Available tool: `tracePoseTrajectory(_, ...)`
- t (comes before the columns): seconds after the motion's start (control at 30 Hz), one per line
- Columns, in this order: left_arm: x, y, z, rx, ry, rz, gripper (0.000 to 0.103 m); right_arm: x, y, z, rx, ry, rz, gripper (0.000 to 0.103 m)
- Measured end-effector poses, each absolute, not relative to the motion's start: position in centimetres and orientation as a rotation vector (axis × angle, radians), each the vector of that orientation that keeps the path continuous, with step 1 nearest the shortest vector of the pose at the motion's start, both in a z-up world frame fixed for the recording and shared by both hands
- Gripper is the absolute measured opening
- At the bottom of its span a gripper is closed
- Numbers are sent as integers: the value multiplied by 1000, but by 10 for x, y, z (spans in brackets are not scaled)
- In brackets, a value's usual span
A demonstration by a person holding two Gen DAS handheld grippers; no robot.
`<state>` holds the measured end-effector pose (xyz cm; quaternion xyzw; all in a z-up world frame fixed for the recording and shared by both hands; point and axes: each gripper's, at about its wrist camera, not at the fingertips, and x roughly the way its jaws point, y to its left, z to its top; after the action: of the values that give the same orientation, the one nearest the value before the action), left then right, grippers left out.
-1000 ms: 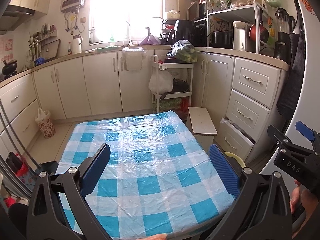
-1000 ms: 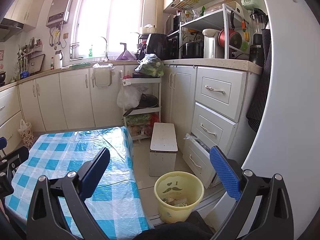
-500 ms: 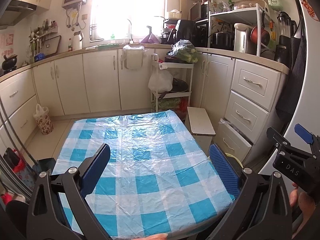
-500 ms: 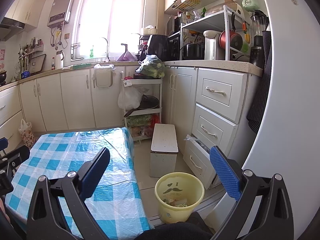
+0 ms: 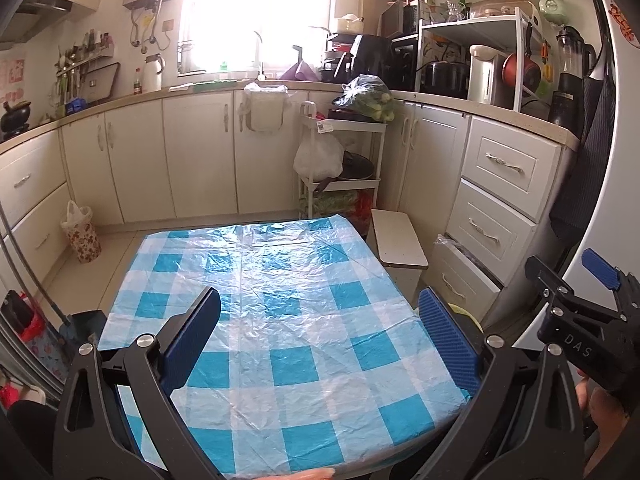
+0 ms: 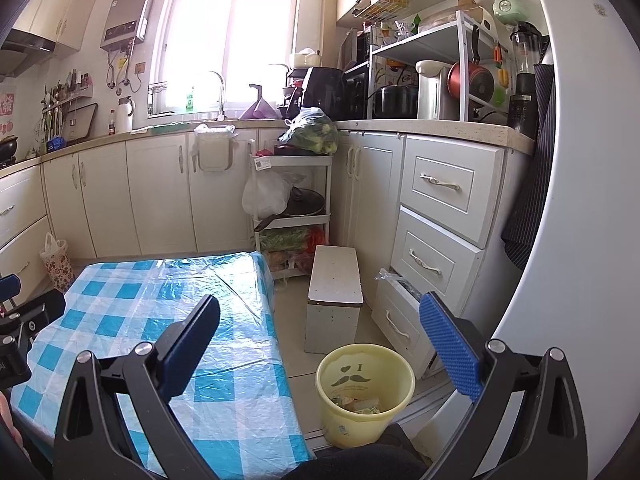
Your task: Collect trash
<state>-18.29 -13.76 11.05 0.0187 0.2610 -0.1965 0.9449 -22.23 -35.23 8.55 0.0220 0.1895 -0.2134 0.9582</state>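
Observation:
A yellow trash bucket (image 6: 364, 394) with a moustache print stands on the floor right of the table and holds some scraps of trash (image 6: 356, 403). The table (image 5: 288, 320) wears a blue and white checked plastic cloth and shows no loose items on it. My left gripper (image 5: 320, 332) is open and empty above the near part of the table. My right gripper (image 6: 320, 340) is open and empty, held over the table's right edge and the bucket. The right gripper also shows at the right edge of the left wrist view (image 5: 580, 320).
A white step stool (image 6: 334, 300) stands on the floor beyond the bucket. White drawers (image 6: 436, 240) line the right side, the lowest one ajar. A white trolley (image 6: 292, 208) with bags and a pan stands at the back. A floral bag (image 5: 80, 232) sits by the left cabinets.
Both views have tilted up slightly, so the table and bucket sit a little lower in frame. Both grippers stay open and empty.

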Motion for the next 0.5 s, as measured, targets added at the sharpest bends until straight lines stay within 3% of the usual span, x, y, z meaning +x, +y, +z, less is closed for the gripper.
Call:
tracePoseTrajectory(0.3, -162, -113, 109, 121, 520, -346, 96, -176, -324, 68, 45, 456, -310, 96)
tracePoseTrajectory(0.5, -115, -69, 94, 152, 618, -214, 96, -113, -290, 42, 44, 590, -184, 96)
